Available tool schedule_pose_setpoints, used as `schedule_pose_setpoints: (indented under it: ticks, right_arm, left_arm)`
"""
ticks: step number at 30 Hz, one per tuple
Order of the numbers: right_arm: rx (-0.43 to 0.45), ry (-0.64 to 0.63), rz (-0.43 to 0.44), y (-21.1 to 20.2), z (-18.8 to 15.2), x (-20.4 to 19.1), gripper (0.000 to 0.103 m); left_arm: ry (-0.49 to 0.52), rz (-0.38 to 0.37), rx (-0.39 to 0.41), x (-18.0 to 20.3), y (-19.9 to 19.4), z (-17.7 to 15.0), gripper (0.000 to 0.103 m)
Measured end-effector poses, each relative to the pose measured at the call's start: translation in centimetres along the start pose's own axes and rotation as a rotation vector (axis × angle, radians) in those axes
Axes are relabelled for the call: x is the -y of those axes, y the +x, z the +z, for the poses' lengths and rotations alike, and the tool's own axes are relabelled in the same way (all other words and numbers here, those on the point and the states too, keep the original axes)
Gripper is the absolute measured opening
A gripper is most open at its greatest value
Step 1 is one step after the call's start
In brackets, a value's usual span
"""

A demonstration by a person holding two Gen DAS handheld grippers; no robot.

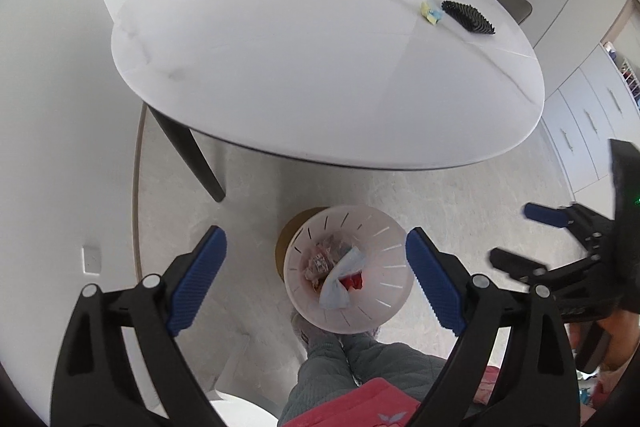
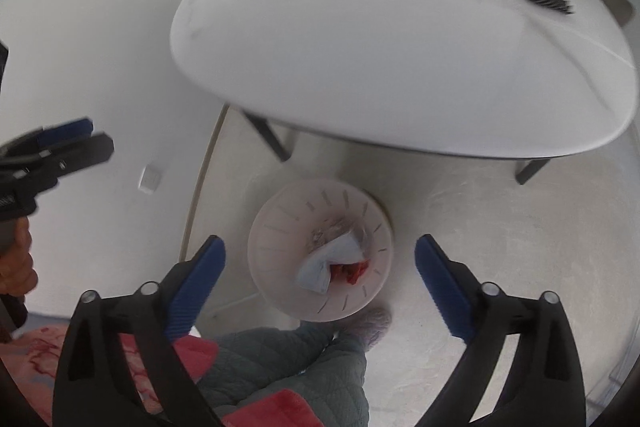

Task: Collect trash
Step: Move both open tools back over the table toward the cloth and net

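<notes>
Hovering above the trash bin [image 1: 347,275], the left gripper [image 1: 316,283] and right gripper [image 2: 320,291] gape wide, empty (blue tissue [image 2: 324,265] lies inside).

The table [image 1: 320,67] top is glossy, smooth, marble-like white. The bin [image 1: 348,271] is translucent matt plastic, slotted. Gripper pads [image 1: 198,283] are ribbed blue rubber-like on matt black plastic. Trousers [image 1: 360,367] look quilted cloth.

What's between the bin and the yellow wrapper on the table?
In the left wrist view, only bare floor and bare tabletop separate the bin from the yellow wrapper; the black comb lies beyond.
</notes>
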State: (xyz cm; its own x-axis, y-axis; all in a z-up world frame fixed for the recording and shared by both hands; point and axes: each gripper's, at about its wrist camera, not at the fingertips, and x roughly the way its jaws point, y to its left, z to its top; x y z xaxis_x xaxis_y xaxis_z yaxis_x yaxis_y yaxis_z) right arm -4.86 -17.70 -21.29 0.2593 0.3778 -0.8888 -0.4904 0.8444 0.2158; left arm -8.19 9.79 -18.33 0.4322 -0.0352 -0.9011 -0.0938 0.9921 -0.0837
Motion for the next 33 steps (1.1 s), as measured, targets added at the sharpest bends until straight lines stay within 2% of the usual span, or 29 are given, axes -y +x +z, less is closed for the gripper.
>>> schedule_pose_setpoints:
  ticks: [6, 16, 19, 25, 33]
  right_arm:
    - [0.093, 0.092, -0.079, -4.7, 0.4, 2.3, 0.1]
    - [0.222, 0.17, -0.231, -8.8, 2.4, 6.1, 0.1]
    - [0.244, 0.179, -0.263, -9.2, 4.1, 8.2, 0.1]
    - [0.275, 0.174, -0.271, -8.8, 8.7, 13.3, 0.1]
    - [0.257, 0.103, -0.227, -5.5, 17.0, 22.1, 0.1]
  left_arm:
    - [0.049, -0.012, 0.058, 1.1, -1.2, 1.4, 0.095]
    - [0.166, -0.039, 0.117, 5.6, -0.9, 6.1, 0.095]
    - [0.181, -0.044, 0.145, 7.4, -0.3, 8.3, 0.095]
    - [0.179, -0.055, 0.204, 11.6, 2.3, 13.4, 0.095]
    - [0.143, -0.007, 0.265, 18.9, 9.0, 23.0, 0.095]
